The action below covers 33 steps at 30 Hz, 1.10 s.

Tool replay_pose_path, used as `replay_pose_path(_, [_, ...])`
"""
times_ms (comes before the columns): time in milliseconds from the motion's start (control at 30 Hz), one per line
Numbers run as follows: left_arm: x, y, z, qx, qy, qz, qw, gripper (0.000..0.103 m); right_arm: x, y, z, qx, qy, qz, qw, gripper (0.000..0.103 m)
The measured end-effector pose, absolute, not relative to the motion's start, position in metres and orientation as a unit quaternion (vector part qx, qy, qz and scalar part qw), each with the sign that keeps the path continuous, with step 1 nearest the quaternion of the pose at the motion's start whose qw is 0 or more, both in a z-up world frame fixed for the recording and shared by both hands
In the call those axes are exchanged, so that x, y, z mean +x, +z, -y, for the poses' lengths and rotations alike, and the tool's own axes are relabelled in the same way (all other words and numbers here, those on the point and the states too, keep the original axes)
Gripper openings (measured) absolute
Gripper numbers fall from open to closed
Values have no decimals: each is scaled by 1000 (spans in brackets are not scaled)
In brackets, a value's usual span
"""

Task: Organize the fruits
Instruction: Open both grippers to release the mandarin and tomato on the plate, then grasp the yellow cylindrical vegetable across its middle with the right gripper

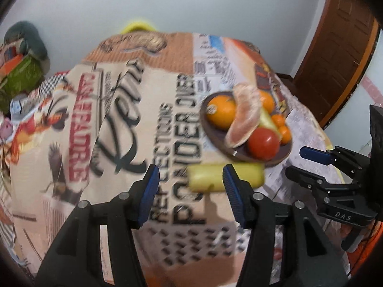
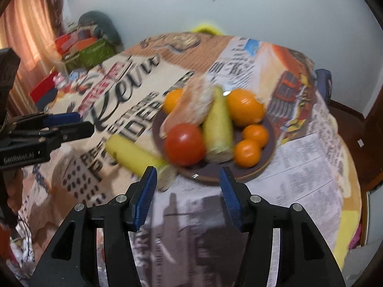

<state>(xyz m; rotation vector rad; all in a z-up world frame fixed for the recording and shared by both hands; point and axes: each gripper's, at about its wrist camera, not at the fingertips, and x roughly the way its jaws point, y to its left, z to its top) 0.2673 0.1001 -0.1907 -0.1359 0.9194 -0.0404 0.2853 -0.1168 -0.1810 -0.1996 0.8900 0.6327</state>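
Observation:
A dark round plate [image 2: 259, 166] [image 1: 216, 143] on the printed tablecloth holds a red tomato [image 2: 184, 144] [image 1: 263, 143], two large oranges [image 2: 244, 107], two small oranges [image 2: 247, 153], a yellow corn cob [image 2: 216, 129] and a peeled pomelo piece [image 2: 191, 105] [image 1: 244, 117]. A second yellow corn cob [image 2: 134, 154] [image 1: 208, 178] lies on the cloth beside the plate. My left gripper [image 1: 191, 191] is open and empty, just in front of this cob. My right gripper [image 2: 188, 196] is open and empty, near the plate's front edge.
The table is covered by a cloth [image 1: 119, 119] with large lettering. Bags and boxes [image 2: 81, 45] are piled at the far left. A yellow chair back [image 2: 205, 28] stands behind the table. A wooden door [image 1: 335, 47] is at the right.

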Motion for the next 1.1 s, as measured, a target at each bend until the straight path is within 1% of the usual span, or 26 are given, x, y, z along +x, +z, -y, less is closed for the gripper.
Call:
replay_pose_path(100, [263,-203,-108,-64,-15,-454,889,54,281,-193,104,-101,305,-435,841,51])
replay_pose_path(167, [263,-210,-112,-61,-9,-455,888,53,281,-202,95,-106,305,-443,837,51])
replay_pose_path(200, [264,-214,-114,-60,-4,-457,888,51,281,-204,93,-107,304,-445,835,50])
replay_pose_path(233, [267,-218,-117,-62,-1,-461,885,49,282,-207,91,-108,303,-447,835,49])
replay_pose_path(300, [274,-225,-121,-69,1,-466,882,48,283,-211,87,-112,301,-449,834,41])
replay_pose_path(367, [280,-232,-122,-70,0,-474,878,48,286,-213,85,-108,303,-454,831,37])
replay_pose_path(467, [287,-241,-120,-69,-9,-482,873,44,288,-214,84,-101,311,-456,827,36])
replay_pose_path(500, [288,-244,-119,-73,-16,-486,871,42,287,-214,83,-101,314,-455,827,34])
replay_pose_path(567, [289,-247,-117,-79,-24,-490,868,34,285,-214,79,-103,322,-455,824,31])
replay_pose_path(633, [288,-246,-114,-82,-30,-492,866,25,282,-213,76,-114,318,-453,825,31])
replay_pose_path(733, [283,-244,-108,-77,-34,-494,865,18,279,-213,76,-113,322,-454,823,31])
replay_pose_path(1000, [262,-241,-89,-72,-47,-501,861,17,253,-209,96,-104,330,-463,816,31])
replay_pose_path(1100, [259,-241,-87,-74,-47,-502,860,17,244,-207,101,-116,331,-461,815,31])
